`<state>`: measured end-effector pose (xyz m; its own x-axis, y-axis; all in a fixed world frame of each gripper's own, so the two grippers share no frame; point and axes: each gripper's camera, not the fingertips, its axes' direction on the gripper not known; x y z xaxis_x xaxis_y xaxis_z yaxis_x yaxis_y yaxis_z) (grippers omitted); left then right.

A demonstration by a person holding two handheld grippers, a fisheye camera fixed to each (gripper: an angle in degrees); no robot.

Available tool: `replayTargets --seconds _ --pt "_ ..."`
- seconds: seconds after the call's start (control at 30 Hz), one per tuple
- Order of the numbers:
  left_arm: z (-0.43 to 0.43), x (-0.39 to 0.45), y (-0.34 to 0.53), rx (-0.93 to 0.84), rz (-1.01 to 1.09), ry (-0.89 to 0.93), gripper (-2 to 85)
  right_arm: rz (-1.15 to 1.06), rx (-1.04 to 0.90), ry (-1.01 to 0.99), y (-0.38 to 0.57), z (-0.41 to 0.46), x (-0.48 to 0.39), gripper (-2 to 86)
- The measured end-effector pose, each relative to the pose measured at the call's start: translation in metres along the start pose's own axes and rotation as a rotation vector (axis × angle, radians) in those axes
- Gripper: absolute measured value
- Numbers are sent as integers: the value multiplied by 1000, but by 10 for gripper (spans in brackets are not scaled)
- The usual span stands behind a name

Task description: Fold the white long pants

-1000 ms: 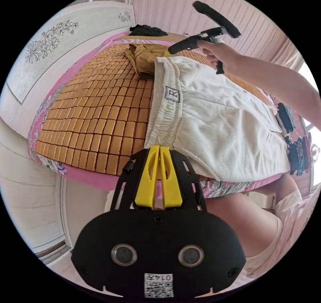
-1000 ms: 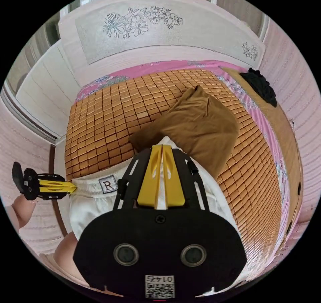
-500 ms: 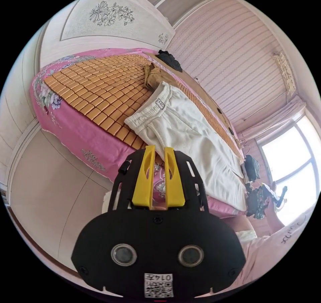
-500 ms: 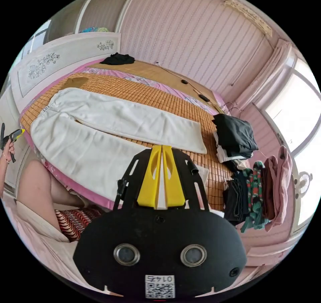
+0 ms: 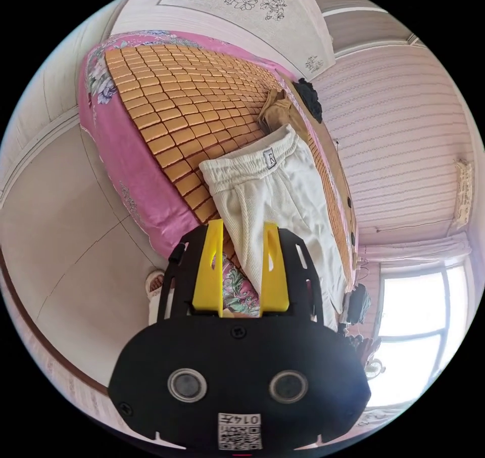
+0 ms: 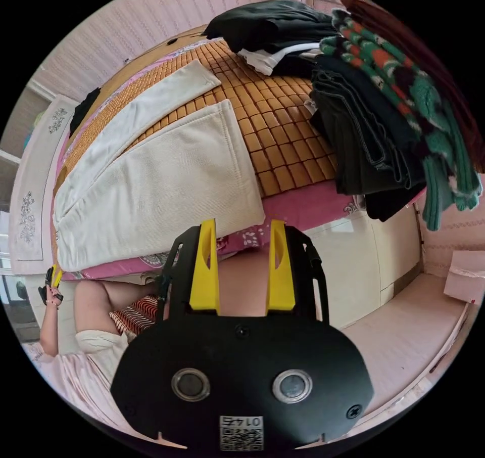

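— While both sets of jaws stand apart, does the left tool (image 5: 241, 266) or right tool (image 6: 242, 263) hold anything?
— Nothing. Beyond them, the white long pants (image 6: 151, 175) lie flat on the bed (image 6: 283, 159), clothes pile (image 6: 374, 99) past the hems.

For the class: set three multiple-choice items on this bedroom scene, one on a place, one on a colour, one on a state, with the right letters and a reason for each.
1. Where do the white pants lie?
A on the bed mat
B on the floor
C on a chair

2. What colour is the garment beside the waistband?
A blue
B brown
C red

3. How do the right tongs stand?
A shut on a cuff
B shut on nothing
C open

A: the pants lie spread flat on the mat.
B: its cloth is brown.
C: a gap shows between the jaws.
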<state>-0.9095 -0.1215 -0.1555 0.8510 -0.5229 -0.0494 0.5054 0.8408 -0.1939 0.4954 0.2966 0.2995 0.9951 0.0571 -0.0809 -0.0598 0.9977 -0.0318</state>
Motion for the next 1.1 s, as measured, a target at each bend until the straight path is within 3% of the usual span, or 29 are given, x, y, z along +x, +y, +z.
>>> replayTargets --seconds 0.13,0.3,0.5,0.7,0.93,1.1 --pt "28 12 -12 -69 -9 -59 124 41 -21 -98 -6 7 29 103" --pt "60 42 -19 -112 43 -219 84 -1 -1 -64 -8 -1 43 64" --pt "61 76 -25 -143 195 -281 31 -106 92 71 -6 -32 33 47" --pt "26 66 -6 -89 176 -109 19 -214 147 203 -1 -62 28 40" --pt "1 50 46 -99 199 -85 21 -187 137 231 25 -80 54 39" --pt "-10 76 58 -19 251 -42 26 -332 249 294 -9 -104 27 39"
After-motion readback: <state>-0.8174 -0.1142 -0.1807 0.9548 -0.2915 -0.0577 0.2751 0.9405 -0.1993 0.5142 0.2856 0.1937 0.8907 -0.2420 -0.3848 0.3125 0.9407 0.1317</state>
